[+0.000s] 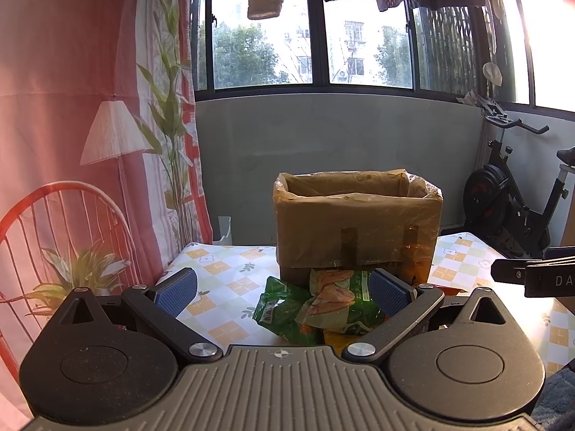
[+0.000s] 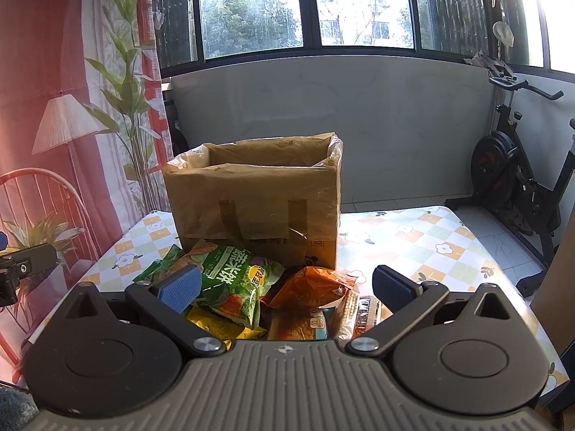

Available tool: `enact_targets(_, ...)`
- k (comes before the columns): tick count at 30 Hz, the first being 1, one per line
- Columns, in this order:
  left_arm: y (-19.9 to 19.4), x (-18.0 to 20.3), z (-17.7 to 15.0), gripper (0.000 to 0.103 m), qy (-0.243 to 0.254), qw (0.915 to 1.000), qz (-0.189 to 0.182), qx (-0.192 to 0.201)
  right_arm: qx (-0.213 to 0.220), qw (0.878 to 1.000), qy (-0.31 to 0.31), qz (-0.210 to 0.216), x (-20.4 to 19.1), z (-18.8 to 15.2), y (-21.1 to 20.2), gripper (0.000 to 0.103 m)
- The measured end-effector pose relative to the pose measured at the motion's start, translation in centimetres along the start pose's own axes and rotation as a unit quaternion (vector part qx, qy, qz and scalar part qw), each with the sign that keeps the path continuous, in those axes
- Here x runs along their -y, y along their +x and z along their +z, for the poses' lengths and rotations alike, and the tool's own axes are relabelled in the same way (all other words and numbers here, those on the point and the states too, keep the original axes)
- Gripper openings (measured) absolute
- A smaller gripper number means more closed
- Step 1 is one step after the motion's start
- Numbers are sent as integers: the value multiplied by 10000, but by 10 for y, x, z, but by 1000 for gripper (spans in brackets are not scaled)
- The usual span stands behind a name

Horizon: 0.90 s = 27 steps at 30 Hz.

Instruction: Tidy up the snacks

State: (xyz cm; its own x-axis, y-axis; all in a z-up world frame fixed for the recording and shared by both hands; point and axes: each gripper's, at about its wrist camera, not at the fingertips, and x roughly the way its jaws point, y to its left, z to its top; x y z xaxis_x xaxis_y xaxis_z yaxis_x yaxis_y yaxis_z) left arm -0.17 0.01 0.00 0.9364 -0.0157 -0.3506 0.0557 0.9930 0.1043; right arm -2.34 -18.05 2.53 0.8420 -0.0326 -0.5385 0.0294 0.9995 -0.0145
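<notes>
I have both grippers held low over the bench, facing a heap of snack packets that lies just in front of a cardboard box. The left gripper has its jaws spread wide with nothing between the blue ribbed pads; the right gripper is the same, jaws apart and empty.

The big green packet sits dead ahead of the left gripper and leans against the foot of the box, its long axis running roughly across my line of approach. From the right gripper it lies towards the left pad, while the orange packet sits nearer the middle of that gap. So I judge the left the better placed for the green one, the right for the orange.

The packets are glossy crinkled film, puffy and soft, likely to slip or crush. The box is stiff, open at the top and lined with thin clear plastic. The bench wears a smooth checked cloth with small flowers.
</notes>
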Motion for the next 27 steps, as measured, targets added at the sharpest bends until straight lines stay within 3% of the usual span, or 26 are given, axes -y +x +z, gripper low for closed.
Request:
enact_targets(18,2,-6,-1,103,-189,9998,-113,-37,-18,10000,48,34,1,-2,0,103)
enact_targets(23,3,-11,0,103,-266,9996,-122,43,4,10000,64,43,1,-2,0,103)
enact_targets(27,9,-18,9,103,-216,9992,112,311,240,9993,104,268,8,9,-1,103)
